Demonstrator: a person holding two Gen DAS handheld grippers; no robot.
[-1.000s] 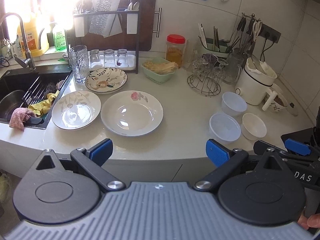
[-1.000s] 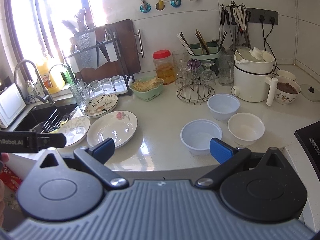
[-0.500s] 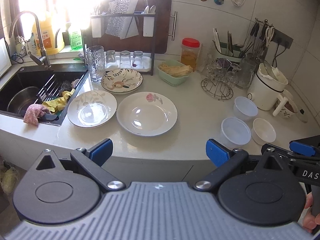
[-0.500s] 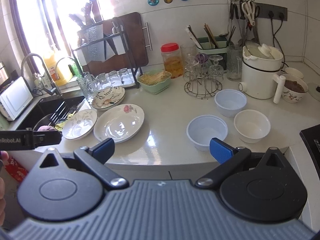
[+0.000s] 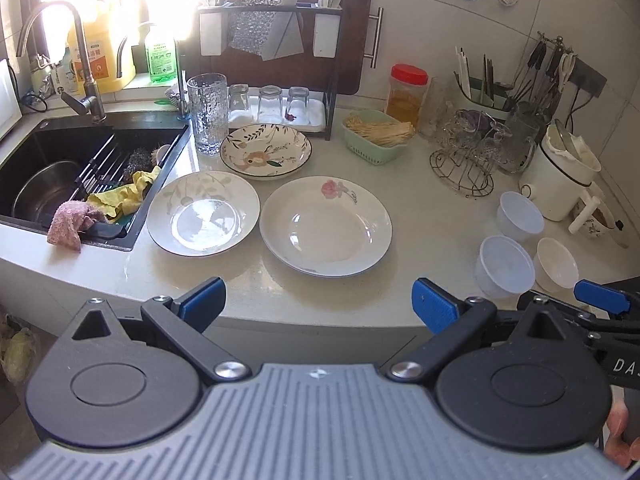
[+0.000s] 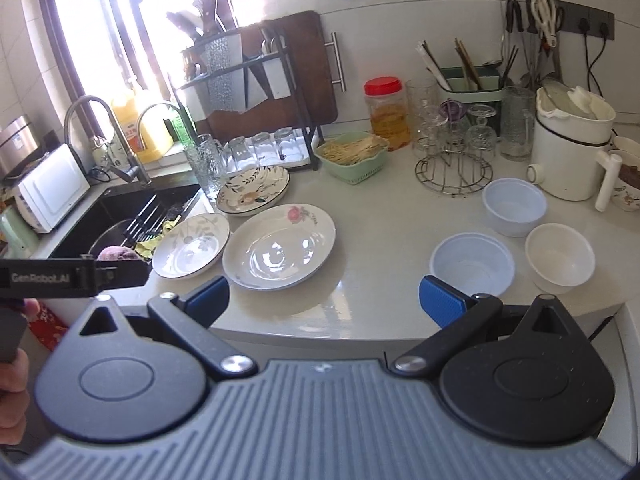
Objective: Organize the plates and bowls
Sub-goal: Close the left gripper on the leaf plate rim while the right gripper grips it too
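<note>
Three plates lie on the pale counter: a rose-print plate (image 5: 326, 226) (image 6: 280, 246) in the middle, a leaf-print plate (image 5: 203, 213) (image 6: 191, 245) by the sink, and a flower-patterned deep plate (image 5: 266, 152) (image 6: 253, 190) behind them. To the right stand a translucent bowl (image 5: 505, 266) (image 6: 472, 264), a second translucent bowl (image 5: 520, 216) (image 6: 514, 206) and a white bowl (image 5: 557, 263) (image 6: 559, 256). My left gripper (image 5: 318, 304) is open, empty, short of the counter edge before the rose plate. My right gripper (image 6: 324, 298) is open, empty, before the counter edge.
A black sink (image 5: 60, 176) with a steel pot and cloths is at the left. At the back stand a tall glass (image 5: 207, 114), a dish rack (image 5: 276, 60), a green basket (image 5: 378, 136), a wire glass stand (image 5: 462, 168) and a white kettle (image 5: 564, 180).
Both grippers have drawn closer to the counter and the plates sit larger and more central in view. Nothing on the counter has moved. Both stay open.
</note>
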